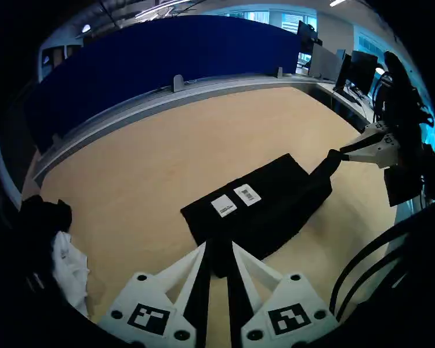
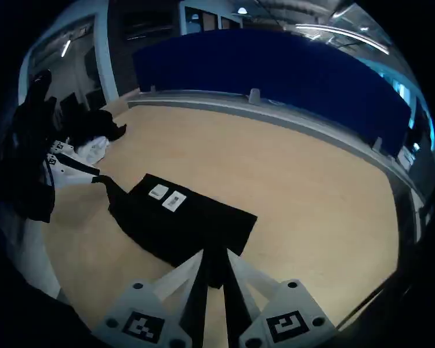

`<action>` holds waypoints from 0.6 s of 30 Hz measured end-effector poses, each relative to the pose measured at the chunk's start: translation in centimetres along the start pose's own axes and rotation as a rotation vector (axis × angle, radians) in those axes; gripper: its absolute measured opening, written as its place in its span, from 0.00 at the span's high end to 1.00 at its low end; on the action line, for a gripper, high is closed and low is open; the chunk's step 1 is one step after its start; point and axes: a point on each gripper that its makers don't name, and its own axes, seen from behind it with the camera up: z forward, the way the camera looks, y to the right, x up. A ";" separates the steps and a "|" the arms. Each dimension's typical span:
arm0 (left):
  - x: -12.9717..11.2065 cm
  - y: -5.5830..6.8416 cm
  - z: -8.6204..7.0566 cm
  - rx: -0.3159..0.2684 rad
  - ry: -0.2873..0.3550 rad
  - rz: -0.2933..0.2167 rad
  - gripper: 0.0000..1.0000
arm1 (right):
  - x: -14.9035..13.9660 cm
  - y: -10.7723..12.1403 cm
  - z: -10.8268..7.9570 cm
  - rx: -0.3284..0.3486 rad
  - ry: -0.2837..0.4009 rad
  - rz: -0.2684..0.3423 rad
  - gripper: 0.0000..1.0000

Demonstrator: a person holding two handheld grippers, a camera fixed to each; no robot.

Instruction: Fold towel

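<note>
The left gripper (image 1: 220,250) is sitting with its fingers squeezed nearly together, pinching one corner of the black towel (image 1: 275,197). The right gripper (image 2: 215,256) is doing the same at the other end, fingers pressing in on a corner with dark cloth bunching between them. Between the two, the towel is lying mostly flat on the wooden table (image 1: 148,151), looking like it's already doubled over, with two white labels (image 1: 247,194) facing up and each pinched corner lifting a little off the surface. Main worry from here: both grips are looking shallow, right at the tips, so if one hand is pulling harder than the other, a corner is probably slipping out mid-fold. If it really is doubled, a gripper might only be catching the top layer, leaving the bottom one lagging and the fold going crooked. Also, a white cloth (image 1: 69,269) is lying near the table edge on the left gripper's side, possibly close enough to be snagging on a wide swing.
</note>
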 end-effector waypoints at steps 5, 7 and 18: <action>0.5 -0.8 2.1 0.003 -0.019 0.035 0.84 | 0.5 1.1 1.5 -0.012 -0.006 0.026 0.86; 0.6 -1.1 3.0 0.004 -0.024 0.042 0.84 | 0.5 1.5 2.1 -0.017 -0.012 0.034 0.86; 0.4 -2.0 6.3 0.010 -0.051 0.054 0.84 | 0.0 2.8 4.7 -0.026 -0.037 0.076 0.86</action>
